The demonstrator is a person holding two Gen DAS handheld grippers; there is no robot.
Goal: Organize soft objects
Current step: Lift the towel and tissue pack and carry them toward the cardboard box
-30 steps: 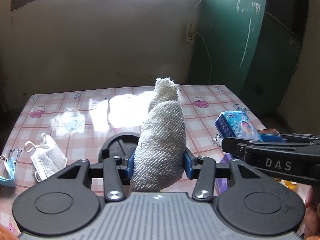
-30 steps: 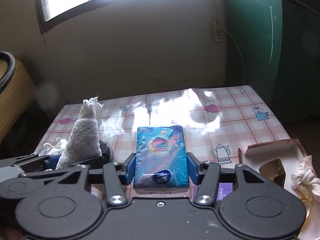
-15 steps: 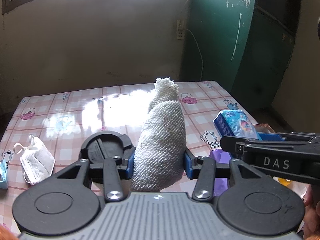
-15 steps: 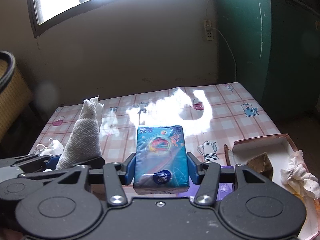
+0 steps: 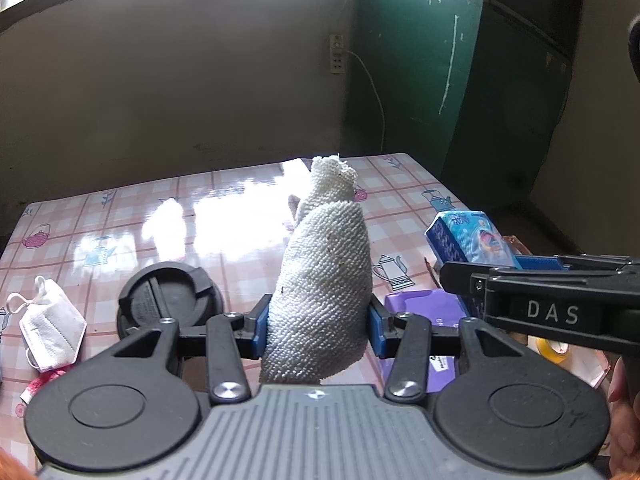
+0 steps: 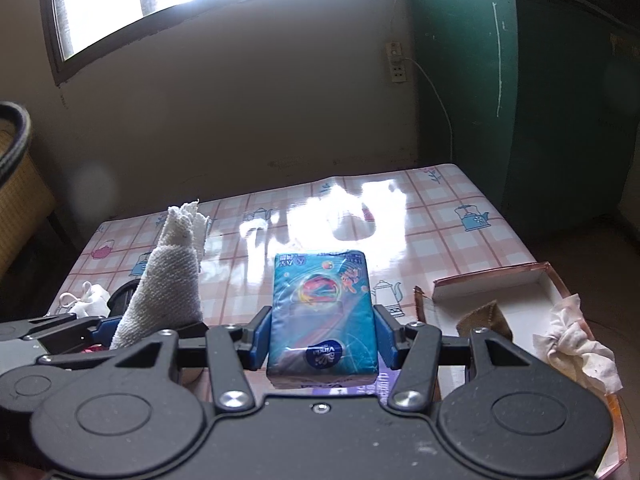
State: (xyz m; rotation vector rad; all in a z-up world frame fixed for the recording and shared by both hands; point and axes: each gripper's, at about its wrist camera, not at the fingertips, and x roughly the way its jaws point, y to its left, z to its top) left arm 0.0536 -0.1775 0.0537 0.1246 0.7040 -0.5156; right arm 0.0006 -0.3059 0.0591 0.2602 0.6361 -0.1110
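Observation:
My left gripper is shut on a rolled white towel, which stands up between its blue pads above the table. The same towel shows at the left of the right wrist view. My right gripper is shut on a blue tissue pack, held flat between its pads. In the left wrist view that tissue pack sticks out at the right, above the right gripper's black body. An open cardboard box at the right holds a crumpled white cloth.
A pink checked tablecloth covers the table. A white face mask lies at the left, beside a black round lid. A purple packet lies under the grippers. A green cabinet stands behind the table's right end.
Both grippers have shifted to the right over the table with their loads. The mask and black lid have slid leftward in the left view; the cardboard box has come further into the right view.

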